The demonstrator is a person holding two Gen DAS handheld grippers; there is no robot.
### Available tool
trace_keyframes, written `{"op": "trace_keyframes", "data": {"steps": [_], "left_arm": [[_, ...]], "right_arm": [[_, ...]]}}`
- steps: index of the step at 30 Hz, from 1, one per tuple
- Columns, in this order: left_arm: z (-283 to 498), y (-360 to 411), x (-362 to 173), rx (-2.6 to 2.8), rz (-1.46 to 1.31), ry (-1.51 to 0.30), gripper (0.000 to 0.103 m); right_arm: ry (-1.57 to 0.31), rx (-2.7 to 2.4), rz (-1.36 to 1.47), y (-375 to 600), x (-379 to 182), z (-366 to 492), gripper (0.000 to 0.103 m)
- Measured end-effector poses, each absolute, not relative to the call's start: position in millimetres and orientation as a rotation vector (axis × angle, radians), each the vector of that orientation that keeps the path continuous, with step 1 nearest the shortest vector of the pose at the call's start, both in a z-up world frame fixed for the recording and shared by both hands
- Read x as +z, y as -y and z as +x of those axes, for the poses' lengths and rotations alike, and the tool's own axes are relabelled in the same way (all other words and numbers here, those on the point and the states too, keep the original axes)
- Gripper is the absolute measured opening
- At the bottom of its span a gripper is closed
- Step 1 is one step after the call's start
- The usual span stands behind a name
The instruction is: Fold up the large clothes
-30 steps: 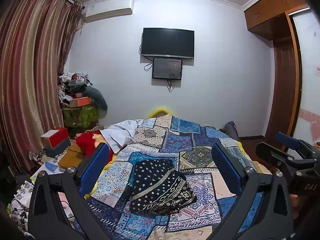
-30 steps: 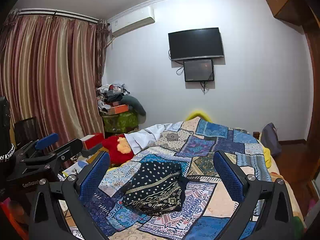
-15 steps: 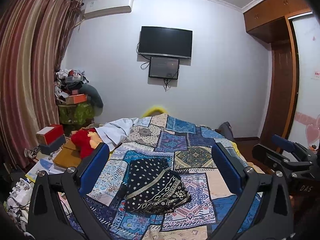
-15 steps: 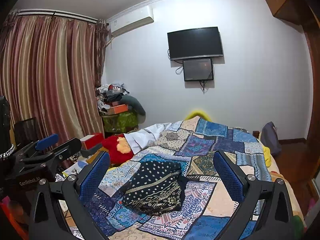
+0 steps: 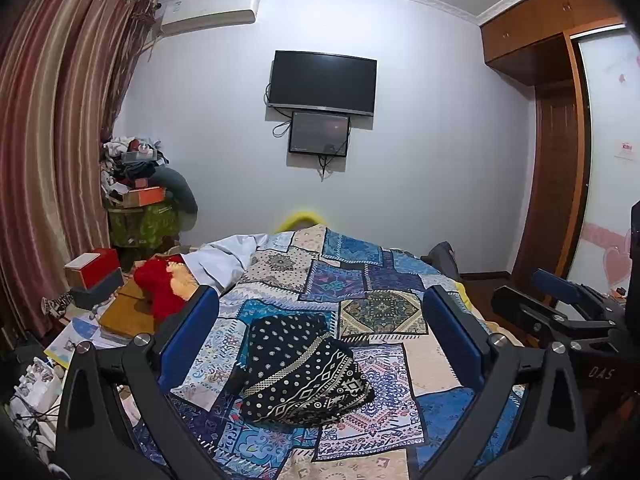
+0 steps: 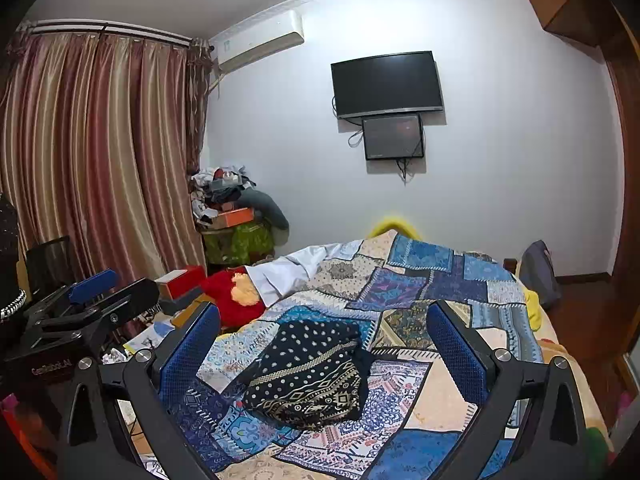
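A black garment with white dots and a patterned border [image 5: 300, 372] lies folded in a compact bundle on the patchwork bedspread [image 5: 380, 312]. It also shows in the right wrist view [image 6: 312, 376]. My left gripper [image 5: 320, 320] is open and empty, held above and short of the bundle. My right gripper [image 6: 324, 328] is open and empty too, held above the near end of the bed. The right gripper shows at the right edge of the left wrist view [image 5: 560, 312], and the left gripper at the left edge of the right wrist view [image 6: 80, 304].
A red plush toy [image 5: 160, 288] and a white cloth [image 5: 224, 260] lie at the bed's left side. Boxes and papers [image 5: 92, 276] clutter the floor at left. A piled stand [image 5: 140, 200] stands by the curtain. A wardrobe [image 5: 560, 160] is at right.
Both grippers have risen and tilted up slightly, so the bed and garment sit lower in view. The garment has not moved. Both stay open.
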State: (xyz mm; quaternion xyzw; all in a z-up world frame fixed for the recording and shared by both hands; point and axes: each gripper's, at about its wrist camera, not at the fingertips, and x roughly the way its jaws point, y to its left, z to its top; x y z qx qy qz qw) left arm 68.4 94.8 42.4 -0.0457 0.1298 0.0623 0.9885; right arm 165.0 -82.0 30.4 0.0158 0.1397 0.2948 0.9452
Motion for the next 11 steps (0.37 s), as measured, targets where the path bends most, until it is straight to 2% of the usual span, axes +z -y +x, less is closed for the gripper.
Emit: {"op": "trace_keyframes", "data": {"steps": [11], "left_arm": [[69.9,-95.9,41.8,0.116,-0.087,-0.273,0.103]], "right_arm": [[-0.292,0.592,0.040,78.8,28.0,163.0,0.103]]}}
